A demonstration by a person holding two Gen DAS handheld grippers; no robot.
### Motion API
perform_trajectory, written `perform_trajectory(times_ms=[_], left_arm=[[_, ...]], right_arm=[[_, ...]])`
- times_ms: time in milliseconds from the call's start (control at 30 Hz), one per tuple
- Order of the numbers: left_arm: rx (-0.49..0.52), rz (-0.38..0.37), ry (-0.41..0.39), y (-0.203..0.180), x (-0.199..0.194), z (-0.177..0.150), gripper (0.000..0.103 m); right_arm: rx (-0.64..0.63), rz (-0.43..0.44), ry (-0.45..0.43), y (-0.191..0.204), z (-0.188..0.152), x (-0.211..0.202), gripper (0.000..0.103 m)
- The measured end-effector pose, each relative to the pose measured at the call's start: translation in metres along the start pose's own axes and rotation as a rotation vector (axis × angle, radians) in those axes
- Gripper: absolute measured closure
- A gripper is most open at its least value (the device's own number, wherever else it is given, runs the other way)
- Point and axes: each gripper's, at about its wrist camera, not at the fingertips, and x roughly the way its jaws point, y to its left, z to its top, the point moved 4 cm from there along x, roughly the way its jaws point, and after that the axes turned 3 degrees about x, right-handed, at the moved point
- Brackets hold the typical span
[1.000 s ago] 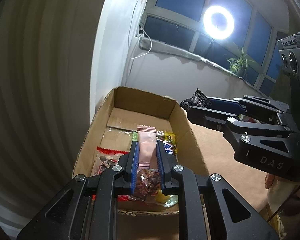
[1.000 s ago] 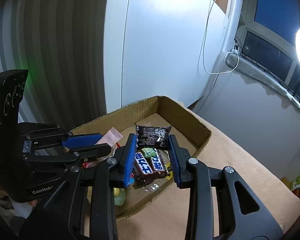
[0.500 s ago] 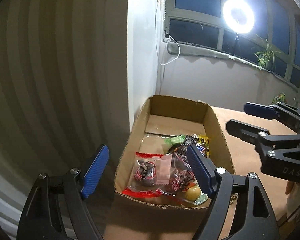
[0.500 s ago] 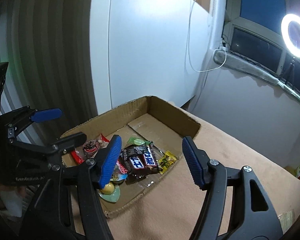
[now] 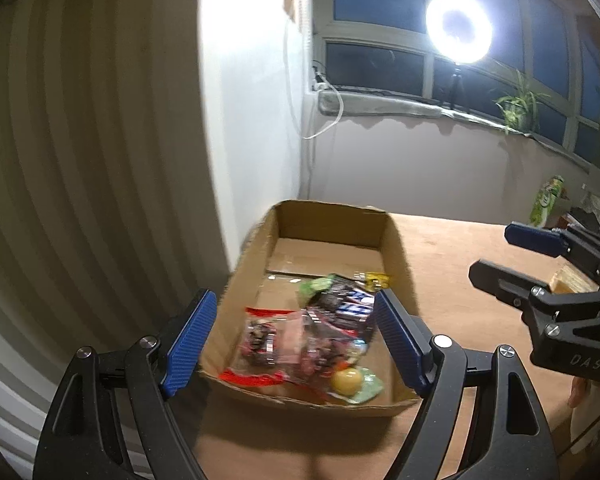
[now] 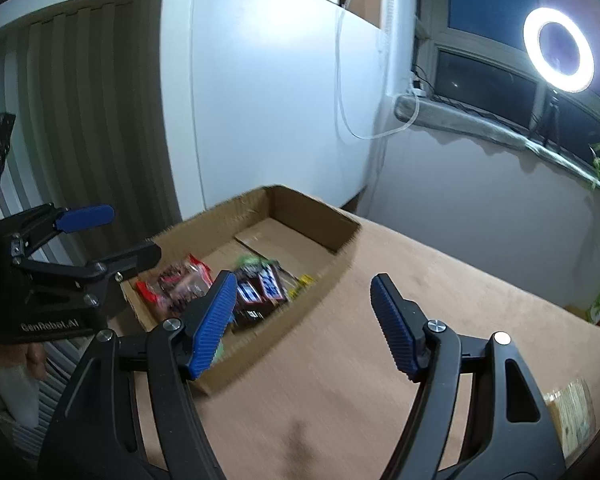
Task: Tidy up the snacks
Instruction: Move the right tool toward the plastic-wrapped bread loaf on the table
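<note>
Snacks (image 5: pixel 312 336) lie heaped at the near end of the cardboard box (image 5: pixel 396 240) on the tan table (image 5: pixel 452 256), free of both your tools. Your left gripper (image 5: pixel 296 336) hovers above them, its 2 blue fingers (image 5: pixel 188 336) spread wide and empty. Your right gripper (image 6: pixel 304 320) is widening its jaws over the table beside the box, gripping nothing.

Matt brown cardboard box (image 5: pixel 394 248), glossy plastic snack wrappers (image 5: pixel 300 336), ribbed blue gripper pads (image 6: pixel 214 322), soft tan tablecloth (image 6: pixel 440 272)
</note>
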Motion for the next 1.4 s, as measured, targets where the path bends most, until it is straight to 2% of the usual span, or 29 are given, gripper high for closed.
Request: perform_trajectory(times_ms=[300, 500, 567, 767, 1067, 1200, 1400], left_arm=[[0.084, -0.114, 0.024, -0.066, 0.002, 0.003, 0.021], [0.126, -0.242, 0.066, -0.127, 0.011, 0.004, 0.021], [0.140, -0.279, 0.083, -0.149, 0.013, 0.003, 0.021], [0.230, -0.354, 0.115, -0.212, 0.019, 0.003, 0.021], [0.286, -0.470, 0.174, -0.286, 0.043, 0.003, 0.021], [0.274, -0.522, 0.217, -0.311, 0.060, -0.001, 0.021], [0.253, -0.601, 0.265, -0.345, 0.099, 0.007, 0.021]], right_arm=[[0.106, -0.076, 0.031, -0.060, -0.045, -0.032, 0.031], [0.205, -0.152, 0.035, -0.122, -0.077, -0.064, 0.030], [0.244, -0.181, 0.030, -0.142, -0.086, -0.074, 0.023], [0.345, -0.263, 0.017, -0.204, -0.117, -0.106, 0.021], [0.473, -0.362, 0.031, -0.277, -0.160, -0.135, 0.021], [0.488, -0.353, 0.088, -0.293, -0.178, -0.132, 0.021], [0.488, -0.302, 0.133, -0.293, -0.196, -0.122, 0.021]])
